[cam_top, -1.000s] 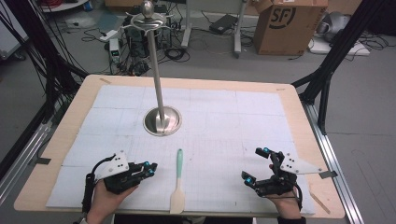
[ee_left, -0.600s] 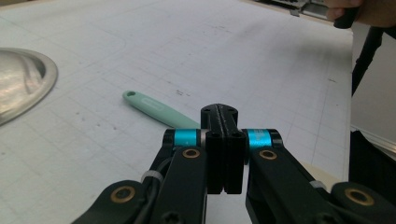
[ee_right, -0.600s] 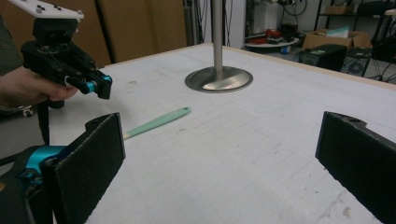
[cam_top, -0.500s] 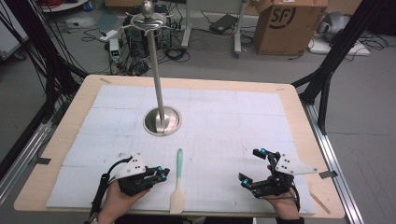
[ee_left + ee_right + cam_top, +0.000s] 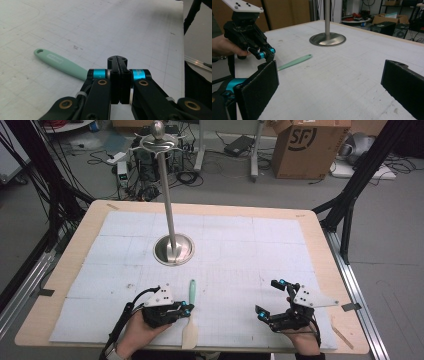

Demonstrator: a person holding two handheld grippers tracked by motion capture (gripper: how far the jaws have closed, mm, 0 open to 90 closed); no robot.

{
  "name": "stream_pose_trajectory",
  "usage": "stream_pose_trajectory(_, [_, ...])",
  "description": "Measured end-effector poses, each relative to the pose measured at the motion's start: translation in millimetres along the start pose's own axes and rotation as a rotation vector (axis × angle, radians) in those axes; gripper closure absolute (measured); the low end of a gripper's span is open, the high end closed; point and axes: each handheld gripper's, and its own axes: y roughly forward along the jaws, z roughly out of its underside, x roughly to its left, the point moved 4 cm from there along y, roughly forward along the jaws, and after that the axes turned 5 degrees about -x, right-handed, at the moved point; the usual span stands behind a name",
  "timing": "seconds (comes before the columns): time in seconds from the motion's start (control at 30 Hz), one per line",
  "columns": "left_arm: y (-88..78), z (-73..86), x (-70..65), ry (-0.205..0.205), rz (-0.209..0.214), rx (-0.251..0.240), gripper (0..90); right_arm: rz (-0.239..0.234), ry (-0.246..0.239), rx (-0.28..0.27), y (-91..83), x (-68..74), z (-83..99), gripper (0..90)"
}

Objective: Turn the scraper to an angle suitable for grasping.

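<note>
**Left gripper closed beside the spatula; right gripper spread wide**

Left gripper [image 5: 186, 309]: jaws pressed together, nothing between them. In the left gripper view the two black jaws meet flat along their length. Tips sit just beside the spatula [image 5: 190, 315], at the point where green handle meets pale blade. Cannot tell whether they touch it. The hand [image 5: 137, 332] holds the gripper low over the mat, near the front edge.

Right gripper [image 5: 270, 297]: jaws spread wide, empty. In the right gripper view the two pads stand at the far sides of the frame with bare mat between. Well apart from the spatula, near the front right of the mat.

Spatula: lies flat on the mat [image 5: 240, 245], front centre-left, handle pointing away from the person toward the stand, blade toward the front edge. Handle has a hole at its far end, seen in the left gripper view [image 5: 60, 62].

Stand [image 5: 172, 247]: round metal base with an upright pole, behind the spatula, mid-mat left of centre.

Table [image 5: 325, 245]: wooden rim shows around the mat.
</note>
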Motion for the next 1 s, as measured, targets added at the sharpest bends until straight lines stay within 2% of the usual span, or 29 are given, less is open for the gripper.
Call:
stream_pose_trajectory(0.27, [18.5,3.5,-4.6,0.016,0.01,0.061,89.6,0.007,-0.003,0.0,-2.8,1.0,-0.7,0.3])
stream_pose_trajectory(0.43, [20.2,3.7,-5.8,0.013,0.02,0.074,89.6,0.008,-0.003,0.003,-4.2,0.5,0.5,0.3])
stream_pose_trajectory(0.53, [22.4,4.8,-7.3,0.026,0.018,0.108,89.6,0.007,-0.005,0.0,-4.2,0.4,0.4,0.3])
stream_pose_trajectory(0.87, [25.4,5.9,-9.4,0.049,0.01,0.143,89.6,0.002,0.003,-0.006,-3.7,1.3,-0.1,0.3])
stream_pose_trajectory(1.0, [24.8,6.4,-9.9,0.04,0.013,0.152,89.6,0.001,0.005,-0.002,-3.5,0.8,0.8,0.3])
